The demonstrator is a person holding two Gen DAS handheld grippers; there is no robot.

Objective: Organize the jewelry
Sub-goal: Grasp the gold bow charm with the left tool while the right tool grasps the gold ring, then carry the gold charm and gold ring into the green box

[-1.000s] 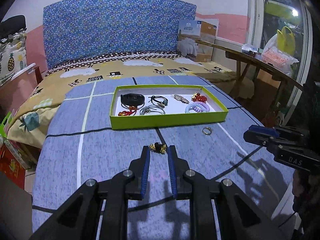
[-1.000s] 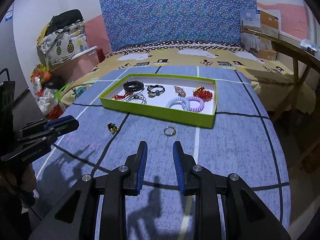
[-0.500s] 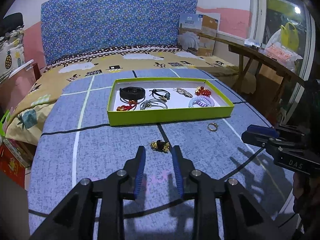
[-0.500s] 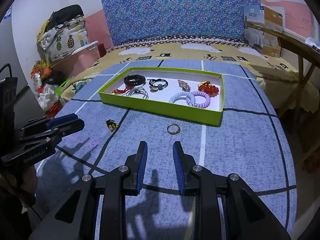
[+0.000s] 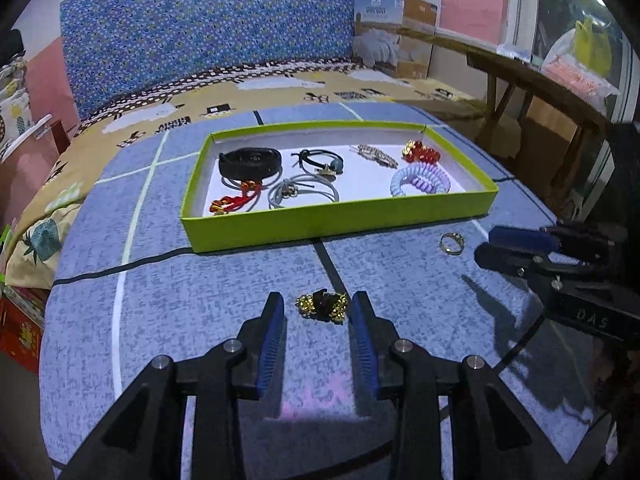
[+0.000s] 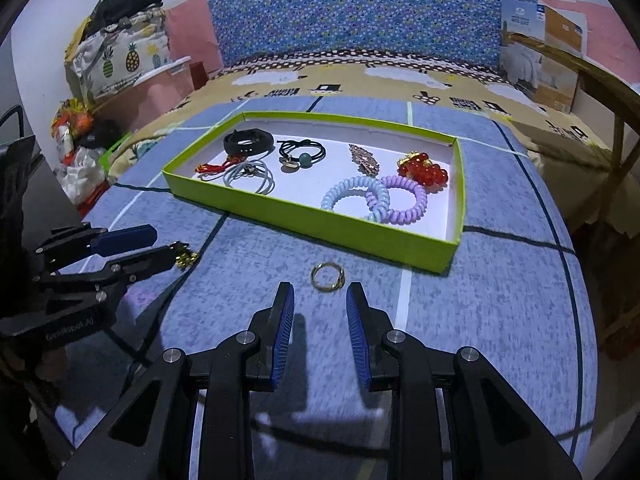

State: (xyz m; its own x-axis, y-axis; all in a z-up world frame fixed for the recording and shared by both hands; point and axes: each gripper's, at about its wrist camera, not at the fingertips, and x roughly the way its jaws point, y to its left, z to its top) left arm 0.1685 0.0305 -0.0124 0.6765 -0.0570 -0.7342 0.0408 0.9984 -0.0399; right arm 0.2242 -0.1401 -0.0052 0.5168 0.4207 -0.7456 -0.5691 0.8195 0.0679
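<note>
Green tray (image 5: 336,216) on the blue table (image 5: 200,300) already keeps sorted hair ties | left gripper (image 5: 316,312), jaws just opened wide, empty, frames the gold-black ornament (image 5: 322,306) for picking | right gripper (image 6: 320,300), jaws half open, empty, just short of the ring (image 6: 327,276) | no obstacle between.

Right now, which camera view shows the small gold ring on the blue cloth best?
The right wrist view: the gold ring lies centred just ahead of that tool's fingers, unobstructed. In the left wrist view it is small, far to the right.
</note>
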